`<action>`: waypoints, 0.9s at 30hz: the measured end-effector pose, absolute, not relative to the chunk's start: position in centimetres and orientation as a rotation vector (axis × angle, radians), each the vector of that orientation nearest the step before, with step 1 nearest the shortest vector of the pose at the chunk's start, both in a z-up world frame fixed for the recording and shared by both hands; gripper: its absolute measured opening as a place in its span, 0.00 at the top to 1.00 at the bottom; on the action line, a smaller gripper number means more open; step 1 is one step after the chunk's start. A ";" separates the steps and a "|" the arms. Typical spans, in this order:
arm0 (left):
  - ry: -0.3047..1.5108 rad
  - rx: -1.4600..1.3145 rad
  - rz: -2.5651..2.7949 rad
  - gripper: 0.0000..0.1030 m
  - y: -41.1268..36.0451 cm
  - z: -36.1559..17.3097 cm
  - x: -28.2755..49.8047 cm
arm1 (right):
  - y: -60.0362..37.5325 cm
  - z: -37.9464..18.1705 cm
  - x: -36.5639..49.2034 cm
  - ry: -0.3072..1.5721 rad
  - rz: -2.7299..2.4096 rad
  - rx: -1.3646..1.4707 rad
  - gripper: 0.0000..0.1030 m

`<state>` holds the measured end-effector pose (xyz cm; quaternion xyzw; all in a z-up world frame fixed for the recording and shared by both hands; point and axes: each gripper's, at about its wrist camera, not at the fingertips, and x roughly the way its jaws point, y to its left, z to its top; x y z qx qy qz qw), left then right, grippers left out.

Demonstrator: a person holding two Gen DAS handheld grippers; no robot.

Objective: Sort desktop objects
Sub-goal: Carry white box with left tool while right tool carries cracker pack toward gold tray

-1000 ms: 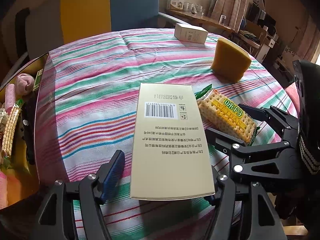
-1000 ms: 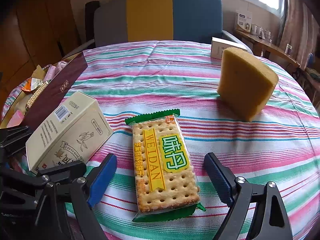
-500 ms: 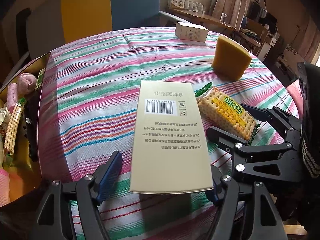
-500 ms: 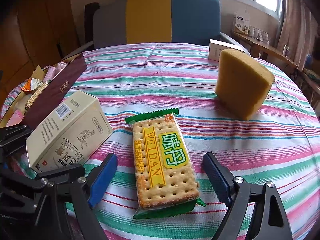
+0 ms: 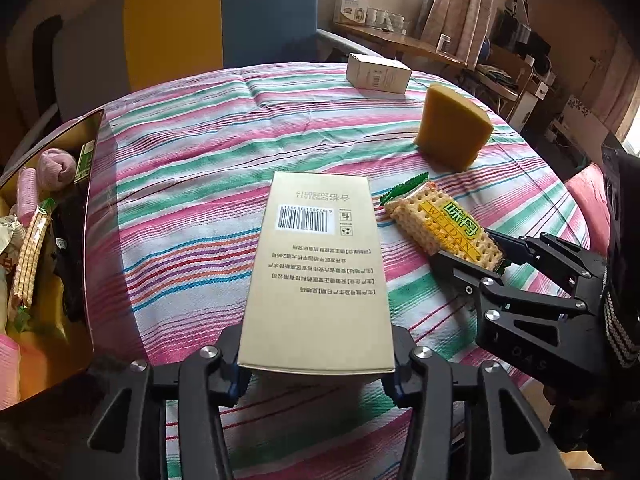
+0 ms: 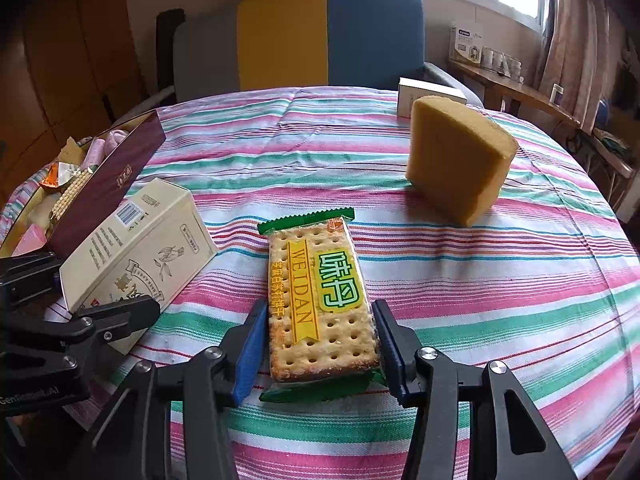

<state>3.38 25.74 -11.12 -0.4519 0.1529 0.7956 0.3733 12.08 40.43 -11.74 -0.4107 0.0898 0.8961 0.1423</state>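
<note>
My left gripper [image 5: 316,364] is shut on the near end of a long beige box [image 5: 318,268] with a barcode; the box lies on the striped tablecloth. The box also shows in the right wrist view [image 6: 136,244], with the left gripper [image 6: 80,320] at its near end. My right gripper [image 6: 318,344] is shut on the sides of a cracker packet [image 6: 320,296] lying on the cloth. The packet [image 5: 440,226] and the right gripper [image 5: 472,256] show at the right of the left wrist view.
A yellow sponge wedge [image 6: 460,164] stands behind the packet, with a small white box [image 6: 430,94] beyond it. A dark open box [image 6: 92,196] holding snacks and pink items sits at the table's left edge. A yellow and blue chair [image 6: 328,36] stands behind the table.
Both grippers have closed: the left jaws came in onto the beige box, the right jaws onto the cracker packet. The objects have stayed on the cloth.
</note>
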 end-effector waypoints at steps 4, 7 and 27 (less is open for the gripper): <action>0.381 -1.128 2.049 0.51 25.4 -10.5 3.8 | 40.0 -11.6 12.6 0.273 2.592 -1.189 0.53; 0.363 -1.099 2.061 0.51 24.9 -9.8 4.2 | 39.7 -11.5 12.8 0.288 2.595 -1.190 0.53; 0.349 -1.180 2.045 0.49 23.8 -11.4 3.9 | 38.5 -11.9 12.5 0.322 2.618 -1.227 0.44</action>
